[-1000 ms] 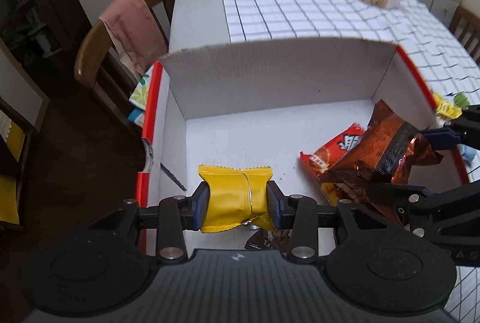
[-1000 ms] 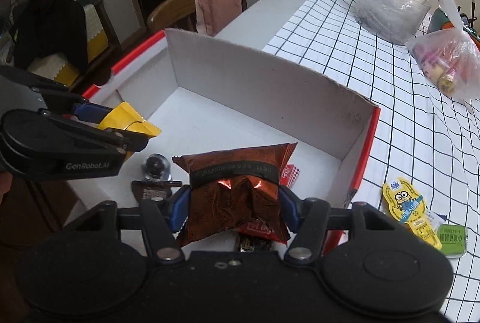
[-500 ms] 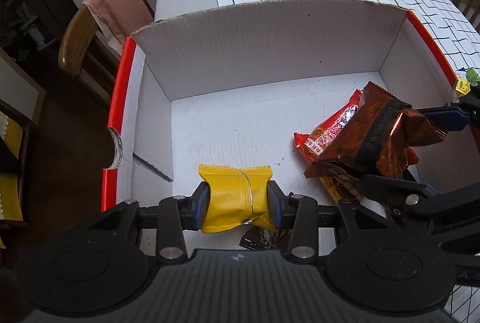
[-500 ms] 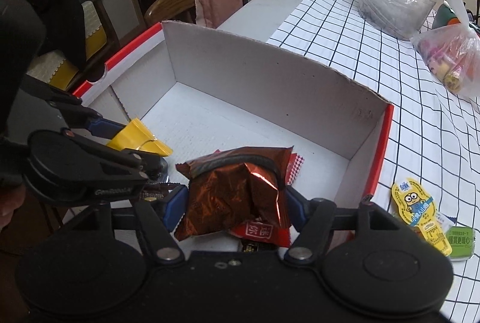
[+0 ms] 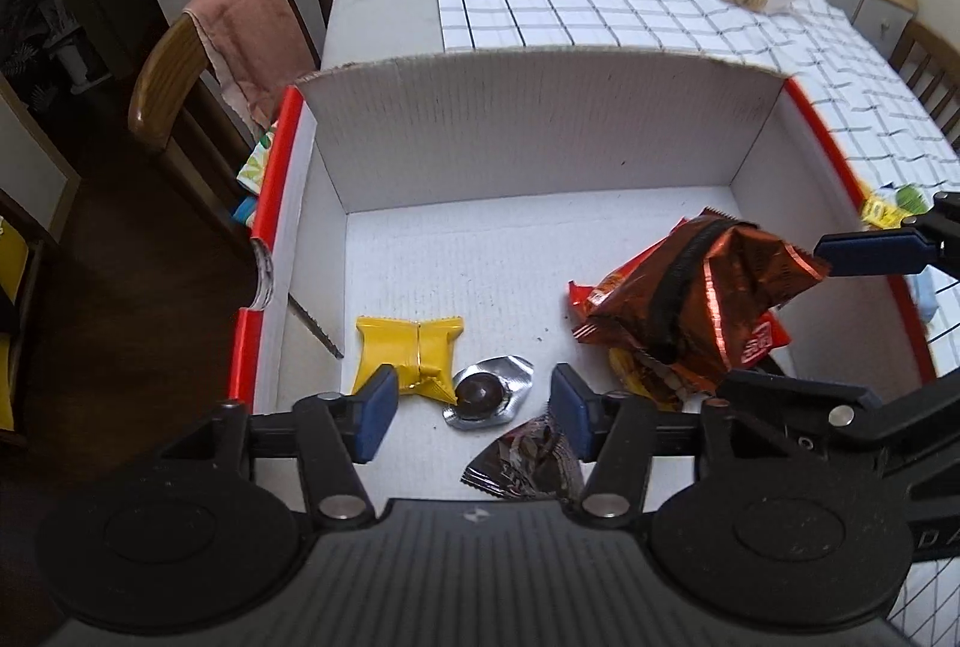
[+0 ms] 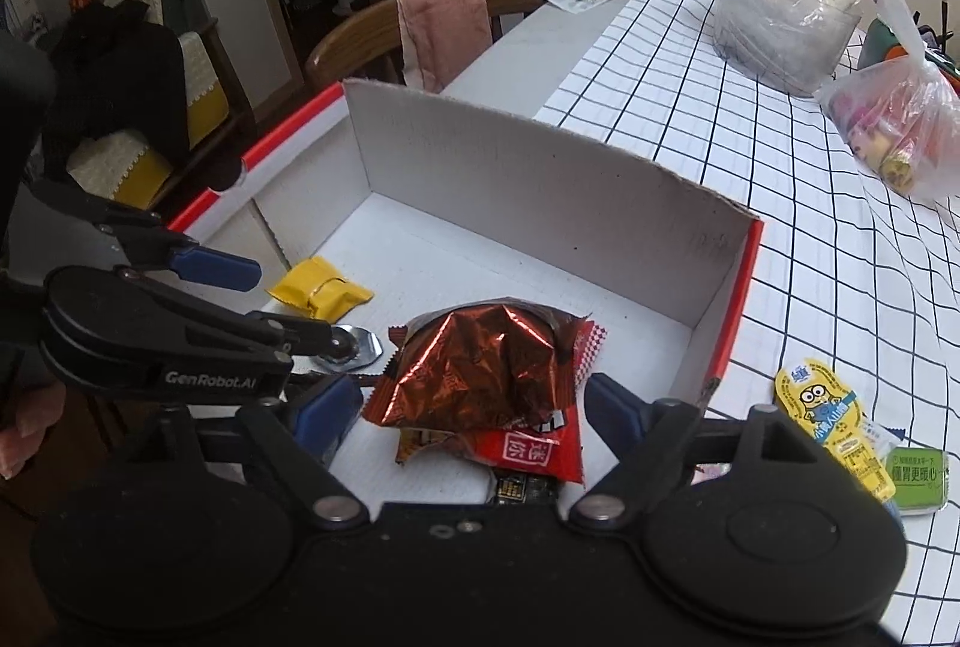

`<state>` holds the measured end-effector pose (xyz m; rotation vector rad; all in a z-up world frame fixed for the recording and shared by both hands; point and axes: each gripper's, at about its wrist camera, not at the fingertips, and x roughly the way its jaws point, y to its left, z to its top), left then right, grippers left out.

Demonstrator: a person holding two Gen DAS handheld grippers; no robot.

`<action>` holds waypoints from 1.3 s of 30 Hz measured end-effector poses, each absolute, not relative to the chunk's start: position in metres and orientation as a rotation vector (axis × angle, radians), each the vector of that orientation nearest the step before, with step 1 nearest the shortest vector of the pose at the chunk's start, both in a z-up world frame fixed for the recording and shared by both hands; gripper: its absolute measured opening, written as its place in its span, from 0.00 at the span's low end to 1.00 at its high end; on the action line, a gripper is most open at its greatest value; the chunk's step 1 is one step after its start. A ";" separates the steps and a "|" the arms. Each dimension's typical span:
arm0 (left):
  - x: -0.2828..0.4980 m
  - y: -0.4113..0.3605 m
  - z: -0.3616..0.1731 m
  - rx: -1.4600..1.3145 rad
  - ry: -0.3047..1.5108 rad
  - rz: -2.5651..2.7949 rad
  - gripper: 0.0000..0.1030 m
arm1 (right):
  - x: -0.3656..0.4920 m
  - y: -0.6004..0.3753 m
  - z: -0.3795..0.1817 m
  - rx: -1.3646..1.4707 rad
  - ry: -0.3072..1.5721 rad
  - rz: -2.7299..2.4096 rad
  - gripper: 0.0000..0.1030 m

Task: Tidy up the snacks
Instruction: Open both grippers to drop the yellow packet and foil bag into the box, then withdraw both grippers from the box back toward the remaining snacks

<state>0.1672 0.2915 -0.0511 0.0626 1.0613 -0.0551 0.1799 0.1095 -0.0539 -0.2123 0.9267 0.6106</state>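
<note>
Release step: both snacks just dropped into box (image 5: 540, 119). Left gripper (image 5: 471, 410) jaws have just been opening, now apart, empty; yellow packet (image 5: 408, 353) on box floor at its 11 o'clock. Right gripper (image 6: 468, 407) jaws have just been opening, wide apart; brown foil bag (image 6: 480, 365) lies between, unclamped, on red packet (image 6: 528, 452). Next, likely: fetch minion packet (image 6: 828, 419) from bench (image 6: 840, 239), 3 o'clock.

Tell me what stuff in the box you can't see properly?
- Dark packet, right wrist view: mostly hidden under the red packet and behind the camera body.
- Dark wrapper, left wrist view: partly covered by the left tongs' pad.
- Printing on the brown bag: crumpled, unreadable.
</note>
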 end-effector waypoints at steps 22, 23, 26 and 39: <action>0.106 0.256 0.011 -0.015 0.835 -0.167 0.70 | 0.131 0.026 -0.003 -0.035 0.784 0.629 0.94; 0.103 0.253 0.013 -0.022 0.828 -0.174 0.70 | 0.128 0.020 -0.003 -0.028 0.779 0.620 0.94; 0.094 0.241 0.016 -0.027 0.807 -0.197 0.70 | 0.121 0.001 -0.002 0.003 0.767 0.609 0.96; 0.068 0.181 0.015 -0.045 0.755 -0.276 0.80 | 0.094 -0.074 -0.012 0.060 0.766 0.575 1.00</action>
